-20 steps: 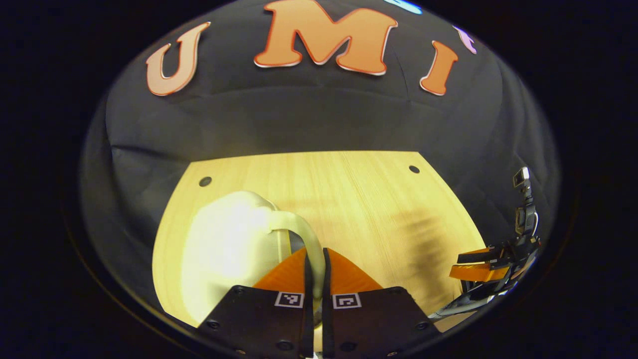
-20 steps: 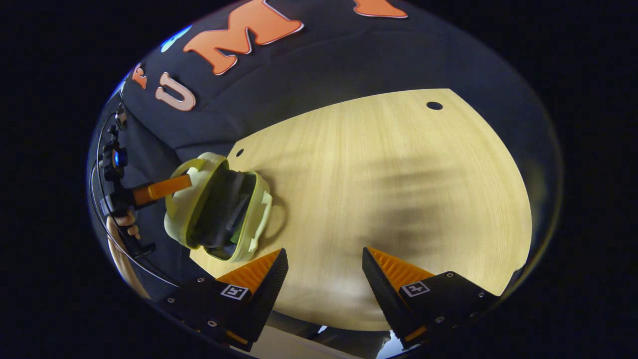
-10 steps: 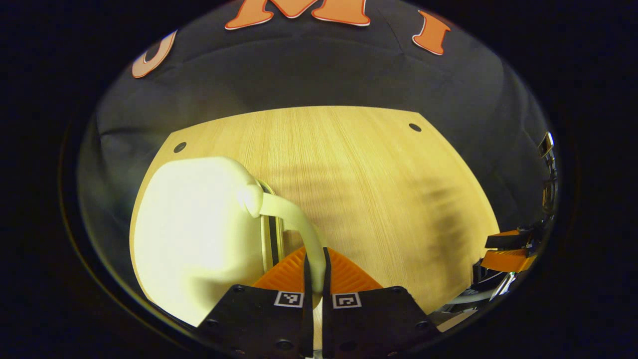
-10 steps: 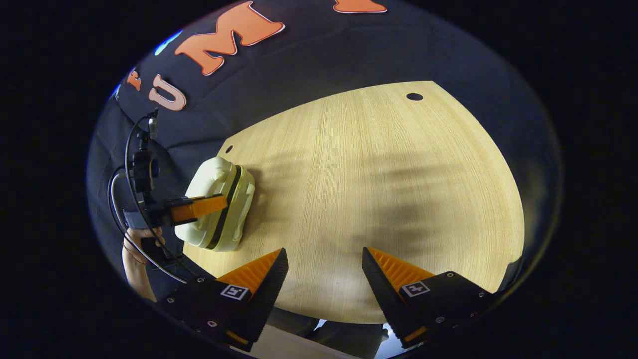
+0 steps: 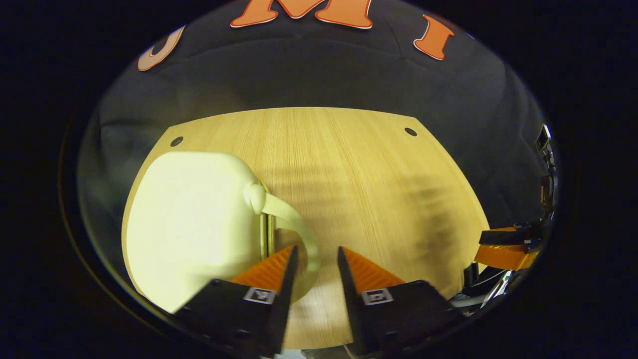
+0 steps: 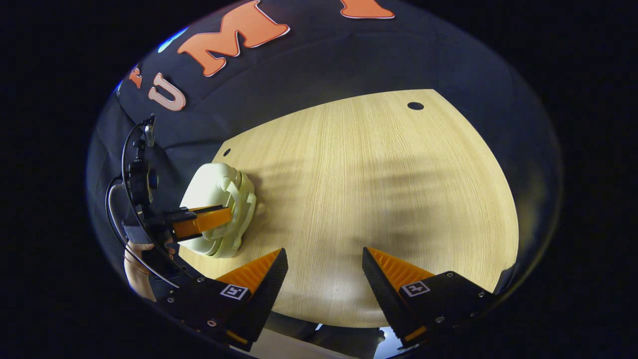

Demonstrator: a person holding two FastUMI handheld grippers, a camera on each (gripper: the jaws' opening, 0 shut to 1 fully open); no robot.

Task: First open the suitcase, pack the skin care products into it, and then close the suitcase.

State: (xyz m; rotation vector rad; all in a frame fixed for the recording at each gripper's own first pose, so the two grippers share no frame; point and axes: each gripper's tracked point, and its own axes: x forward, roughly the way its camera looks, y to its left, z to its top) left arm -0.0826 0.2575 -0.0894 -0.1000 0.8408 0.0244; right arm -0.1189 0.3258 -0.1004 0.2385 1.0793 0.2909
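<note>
Your left gripper (image 5: 315,259) has let go now: half a second ago it was pinched on the curved handle (image 5: 294,224) of the small pale cream hard-shell suitcase (image 5: 192,224), and now its jaws stand apart with the handle loop between them, untouched. The suitcase lies closed on its side at the left end of the light wooden table (image 5: 359,169), same spot as before. Your right gripper (image 6: 324,269) hasn't changed, jaws wide apart over bare tabletop, well apart from the suitcase

Left hand-held gripper (image 5: 315,254) fingers parted; right hand-held gripper (image 6: 325,257) wide apart.
</note>
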